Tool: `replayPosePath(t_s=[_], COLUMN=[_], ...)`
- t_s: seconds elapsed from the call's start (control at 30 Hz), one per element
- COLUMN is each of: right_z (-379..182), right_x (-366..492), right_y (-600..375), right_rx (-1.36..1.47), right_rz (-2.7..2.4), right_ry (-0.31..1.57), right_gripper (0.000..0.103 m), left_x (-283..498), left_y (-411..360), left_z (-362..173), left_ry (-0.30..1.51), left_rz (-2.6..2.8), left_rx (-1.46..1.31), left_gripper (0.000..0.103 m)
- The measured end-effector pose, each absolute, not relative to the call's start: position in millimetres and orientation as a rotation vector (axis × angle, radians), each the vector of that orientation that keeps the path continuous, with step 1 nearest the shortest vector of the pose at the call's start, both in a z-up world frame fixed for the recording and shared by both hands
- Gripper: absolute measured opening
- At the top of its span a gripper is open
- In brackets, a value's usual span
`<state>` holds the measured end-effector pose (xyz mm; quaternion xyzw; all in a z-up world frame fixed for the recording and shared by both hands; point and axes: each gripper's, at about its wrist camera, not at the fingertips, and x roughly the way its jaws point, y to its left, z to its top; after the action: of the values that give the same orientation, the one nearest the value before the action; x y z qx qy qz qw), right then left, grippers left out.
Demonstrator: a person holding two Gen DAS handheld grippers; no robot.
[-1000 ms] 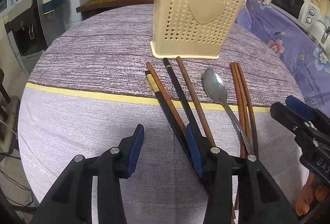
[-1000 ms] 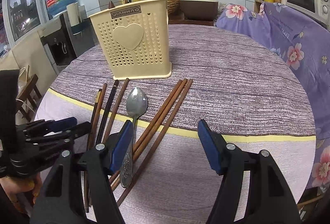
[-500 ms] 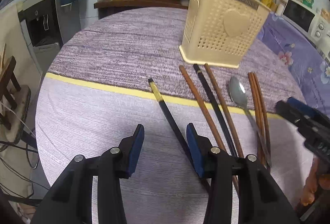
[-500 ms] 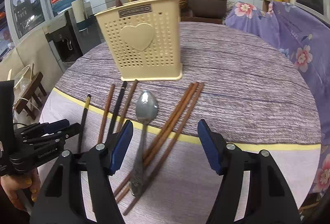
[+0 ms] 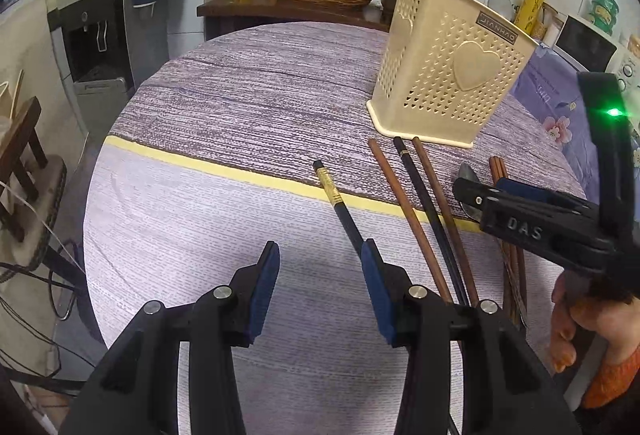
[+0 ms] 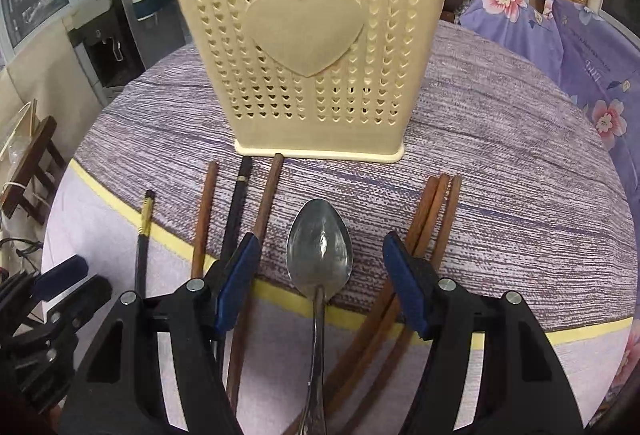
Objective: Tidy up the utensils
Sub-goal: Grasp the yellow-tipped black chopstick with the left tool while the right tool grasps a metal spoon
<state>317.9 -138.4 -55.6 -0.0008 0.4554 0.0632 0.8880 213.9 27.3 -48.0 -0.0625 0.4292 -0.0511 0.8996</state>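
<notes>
A cream perforated holder with a heart on its front stands upright on the round table; it also shows in the left wrist view. A metal spoon lies in front of it, bowl toward the holder, between the fingers of my open right gripper; the pads do not touch it. Three brown chopsticks lie to its right, and two brown and one black to its left. My left gripper is open and holds nothing. A black chopstick with a gold band runs under its right finger.
The table's striped purple cloth has a yellow band across it. A water dispenser and a wooden stool stand off the left edge. Purple flowered fabric is on the right. A hand with an orange sleeve holds the right gripper.
My right gripper has moved forward and down toward the holder, and the spoon is now between its fingers. The left gripper has shifted left, and the gold-banded black chopstick now lies apart from the others.
</notes>
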Motion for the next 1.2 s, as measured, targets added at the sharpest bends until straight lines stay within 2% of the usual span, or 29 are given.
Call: replayPosePath(t_s=[0.23,0.3,0.37,0.4,0.6,0.93,1.13,1.2], right_z=[-65,-66,-66,-66,-60,20,39,40], right_x=[322,320,318,317,312,241,210,206], right_y=[-135,-135,-132,-130,-137,-172,-184,-185], right_rx=[-0.029,-0.037,-0.047,-0.053,0.013,0.104,0.115,0.109], right_rz=[0.104,0.108,0.12,0.123,0.155,0.199,0.181,0.172], right_ry=[0.948,0.941,0.935,0.934,0.924,0.683,0.601,0.587], right_gripper=[0.057,0.051,0.04,0.038,0.038,0.038,0.038,0.038], left_x=[214,215,215,216,216,224,249,256], left_y=[32,31,30,29,27,27,19,14], left_z=[-50,-52,-52,-53,-53,-50,-52,-52], left_ry=[0.893,0.897,0.9,0.902,0.906,0.914,0.945,0.949], left_rz=[-0.106,-0.109,-0.113,-0.115,-0.117,-0.122,-0.11,-0.092], left_rx=[-0.144,-0.149,-0.151,-0.15,-0.146,-0.168,-0.161,-0.145], left_gripper=[0.043,0.043,0.043,0.043,0.043,0.043,0.043,0.039])
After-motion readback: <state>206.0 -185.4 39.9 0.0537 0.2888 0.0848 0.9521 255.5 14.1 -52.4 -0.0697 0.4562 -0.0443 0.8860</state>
